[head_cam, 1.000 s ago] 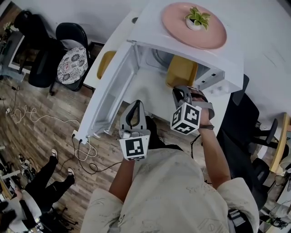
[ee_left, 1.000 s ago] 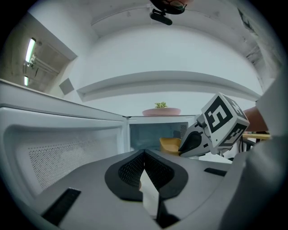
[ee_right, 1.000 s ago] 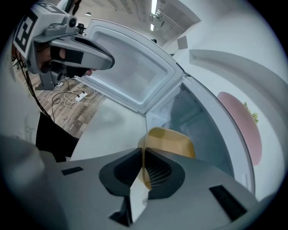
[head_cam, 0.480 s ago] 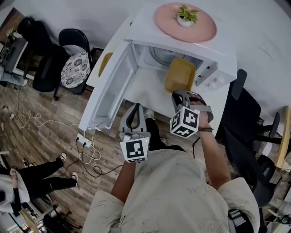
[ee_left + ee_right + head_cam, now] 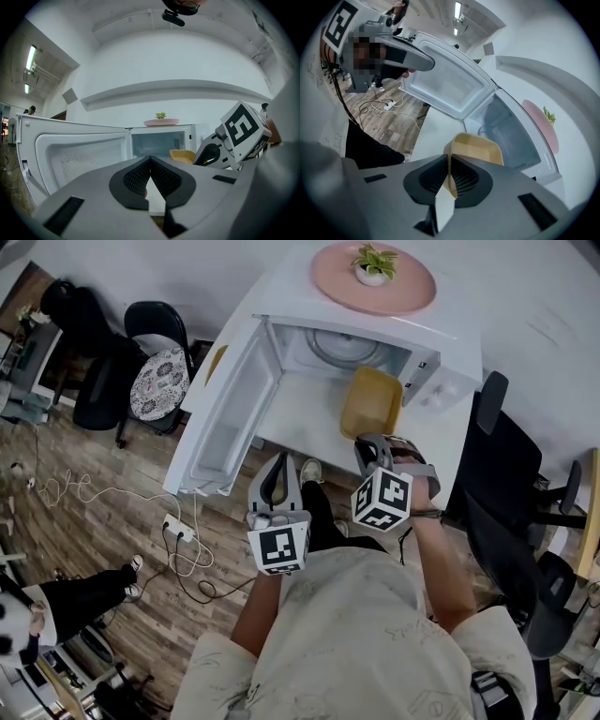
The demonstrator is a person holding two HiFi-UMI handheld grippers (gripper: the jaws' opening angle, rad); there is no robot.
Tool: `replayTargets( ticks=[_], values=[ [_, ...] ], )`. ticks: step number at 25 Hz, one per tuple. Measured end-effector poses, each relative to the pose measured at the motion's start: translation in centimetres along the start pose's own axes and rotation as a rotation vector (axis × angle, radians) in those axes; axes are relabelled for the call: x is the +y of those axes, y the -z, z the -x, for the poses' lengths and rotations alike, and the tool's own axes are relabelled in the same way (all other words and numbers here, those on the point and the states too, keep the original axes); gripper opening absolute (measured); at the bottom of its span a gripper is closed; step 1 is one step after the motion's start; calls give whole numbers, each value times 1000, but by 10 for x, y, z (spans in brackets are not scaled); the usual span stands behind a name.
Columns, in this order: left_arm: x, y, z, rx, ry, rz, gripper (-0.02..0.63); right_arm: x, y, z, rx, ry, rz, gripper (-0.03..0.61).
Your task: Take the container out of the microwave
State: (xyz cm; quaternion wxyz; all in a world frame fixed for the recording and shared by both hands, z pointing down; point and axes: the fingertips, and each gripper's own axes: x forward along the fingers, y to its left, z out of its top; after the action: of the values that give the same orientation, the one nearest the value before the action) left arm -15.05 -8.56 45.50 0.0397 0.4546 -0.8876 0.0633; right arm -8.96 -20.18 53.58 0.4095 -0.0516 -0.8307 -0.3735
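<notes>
Yellow container is outside the open microwave, over the white worktop, directly ahead of the right tongs. Those tongs are clenched on its near rim, the wall pinched between the pads. Beside the door, the left tongs are closed with nothing between them.

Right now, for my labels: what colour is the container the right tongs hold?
Yellow; the container shows best in the right gripper view.
</notes>
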Motion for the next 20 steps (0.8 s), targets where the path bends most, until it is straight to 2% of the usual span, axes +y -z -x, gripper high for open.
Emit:
replayTargets(
  ticks=[8,20],
  values=[
    [-10,-2,12,36,6,-5,8,18,5,21,-21,-22,-37,35],
    [-3,-24,2,24,24,-8,8,24,12,43,1,-36,-61,35]
  ],
)
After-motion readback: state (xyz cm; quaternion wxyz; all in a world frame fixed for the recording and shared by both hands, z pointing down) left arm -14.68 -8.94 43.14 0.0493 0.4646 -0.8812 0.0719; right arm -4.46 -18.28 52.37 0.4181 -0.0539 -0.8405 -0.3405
